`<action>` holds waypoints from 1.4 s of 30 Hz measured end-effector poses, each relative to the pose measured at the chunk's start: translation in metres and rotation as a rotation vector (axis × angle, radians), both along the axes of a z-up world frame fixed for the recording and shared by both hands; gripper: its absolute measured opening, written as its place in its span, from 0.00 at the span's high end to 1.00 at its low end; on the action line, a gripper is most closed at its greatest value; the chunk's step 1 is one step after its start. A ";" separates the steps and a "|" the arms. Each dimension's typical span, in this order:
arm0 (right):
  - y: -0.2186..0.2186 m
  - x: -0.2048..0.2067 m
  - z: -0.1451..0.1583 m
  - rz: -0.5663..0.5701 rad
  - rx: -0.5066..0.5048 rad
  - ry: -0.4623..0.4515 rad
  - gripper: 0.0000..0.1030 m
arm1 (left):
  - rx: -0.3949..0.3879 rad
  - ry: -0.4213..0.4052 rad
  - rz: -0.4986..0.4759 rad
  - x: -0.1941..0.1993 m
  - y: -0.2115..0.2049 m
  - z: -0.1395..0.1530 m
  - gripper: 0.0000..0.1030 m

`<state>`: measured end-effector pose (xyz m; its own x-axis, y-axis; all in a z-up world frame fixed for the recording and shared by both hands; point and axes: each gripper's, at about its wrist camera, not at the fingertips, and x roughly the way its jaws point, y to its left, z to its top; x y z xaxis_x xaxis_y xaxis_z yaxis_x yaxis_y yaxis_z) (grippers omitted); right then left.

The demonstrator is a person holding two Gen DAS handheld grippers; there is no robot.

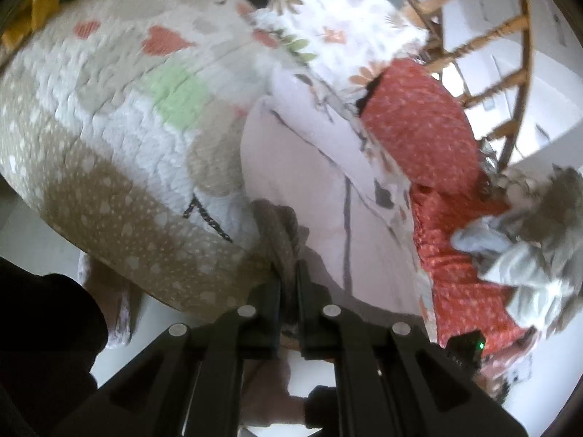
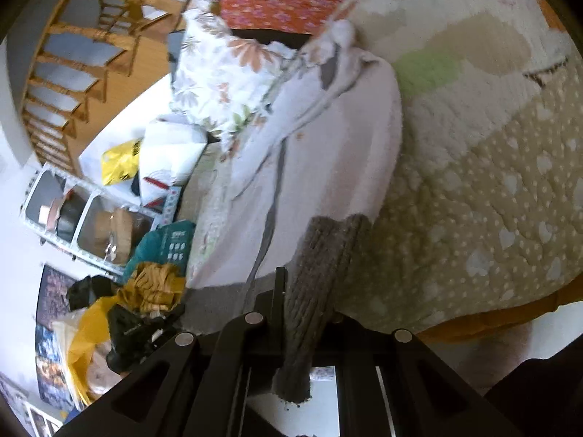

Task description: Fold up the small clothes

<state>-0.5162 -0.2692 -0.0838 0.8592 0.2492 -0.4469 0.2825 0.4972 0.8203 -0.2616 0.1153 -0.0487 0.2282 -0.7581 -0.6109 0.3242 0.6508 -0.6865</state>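
The pale pink sweatshirt (image 2: 328, 153) lies near the bed's (image 2: 492, 200) front edge; soft, light and limp, its grey ribbed hem (image 2: 320, 266) is pinched by the left tool (image 1: 289, 284) and the right tool (image 2: 306, 302); it is best taken at the hem corners.

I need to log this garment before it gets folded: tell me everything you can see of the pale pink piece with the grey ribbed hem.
The pale pink garment looks like soft fleece, with a thin grey seam line down it and a grey ribbed knit hem. It lies stretched along the quilted bedspread, its far end bunched against a floral pillow. Both hand-held grippers pinch the hem: the left hand-held gripper and the right hand-held gripper, shut on it.
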 end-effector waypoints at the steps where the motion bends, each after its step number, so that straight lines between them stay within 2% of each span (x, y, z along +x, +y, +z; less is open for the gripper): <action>1: 0.004 0.002 0.001 0.013 -0.010 0.010 0.94 | 0.011 -0.004 -0.009 -0.001 -0.003 0.000 0.94; 5: -0.001 0.012 0.009 0.035 -0.087 0.052 0.94 | 0.036 0.023 -0.003 0.017 -0.018 -0.004 0.94; 11: -0.023 0.036 0.057 0.021 -0.190 0.024 0.94 | 0.021 -0.013 0.011 0.058 -0.045 0.016 0.94; 15: -0.049 0.070 0.082 -0.011 -0.249 0.032 0.94 | 0.023 -0.059 0.039 0.099 -0.071 0.032 0.94; 21: -0.086 0.135 0.094 -0.068 -0.277 0.068 0.94 | 0.061 -0.083 0.065 0.167 -0.118 0.042 0.94; 27: -0.126 0.207 0.087 -0.104 -0.283 0.127 0.94 | 0.159 -0.152 0.089 0.220 -0.165 0.037 0.94; 30: -0.143 0.234 0.078 -0.125 -0.302 0.165 0.94 | 0.174 -0.128 0.089 0.244 -0.183 0.022 0.94; 32: -0.158 0.249 0.064 -0.145 -0.279 0.189 0.94 | 0.177 -0.103 0.084 0.257 -0.194 0.013 0.94; 37: -0.191 0.272 0.028 -0.170 -0.201 0.253 0.94 | 0.233 -0.126 0.088 0.284 -0.229 0.002 0.94; 42: -0.220 0.291 0.011 -0.195 -0.159 0.254 0.94 | 0.265 -0.126 0.105 0.303 -0.253 -0.006 0.93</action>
<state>-0.2249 -0.4895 -0.0726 0.7401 0.0015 -0.6725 0.5698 0.5296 0.6283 0.0412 -0.1373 -0.0550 0.3829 -0.5447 -0.7461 0.3174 0.8361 -0.4475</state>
